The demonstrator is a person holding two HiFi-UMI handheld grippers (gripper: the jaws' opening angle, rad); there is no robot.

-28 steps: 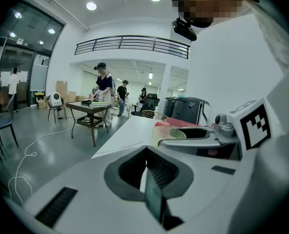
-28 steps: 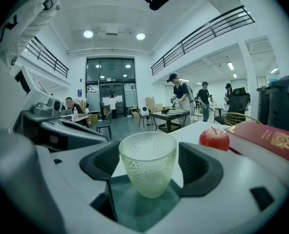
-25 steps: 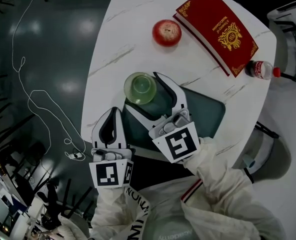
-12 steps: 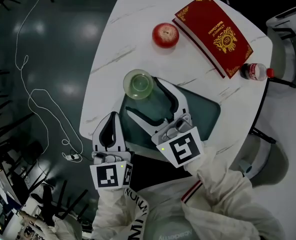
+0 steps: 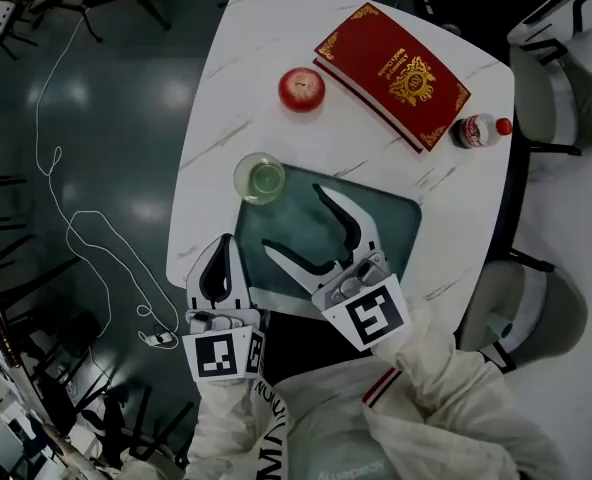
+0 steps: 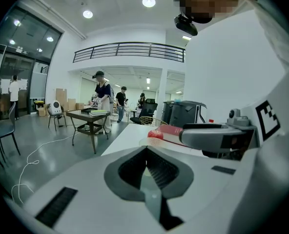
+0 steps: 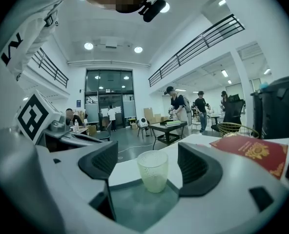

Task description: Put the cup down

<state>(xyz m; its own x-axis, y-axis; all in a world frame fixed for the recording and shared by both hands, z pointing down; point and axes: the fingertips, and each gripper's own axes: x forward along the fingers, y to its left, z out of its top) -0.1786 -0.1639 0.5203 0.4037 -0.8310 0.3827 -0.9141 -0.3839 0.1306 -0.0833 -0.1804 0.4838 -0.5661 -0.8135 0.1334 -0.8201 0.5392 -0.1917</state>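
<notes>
A pale green translucent cup stands upright at the far left corner of a dark green mat on the white table. In the right gripper view the cup sits ahead of the jaws, apart from both. My right gripper is open over the mat, drawn back from the cup, with nothing between its fingers. My left gripper is shut and empty at the table's near left edge; the left gripper view shows its pads pressed together.
A red apple lies beyond the cup. A red book rests at the far side, and a small bottle with a red cap lies near the right edge. A white cable trails on the floor. Chairs stand at the right.
My right gripper has let go of the cup and pulled back toward me. The cup now stands alone on the mat's corner. The left gripper has hardly moved.
</notes>
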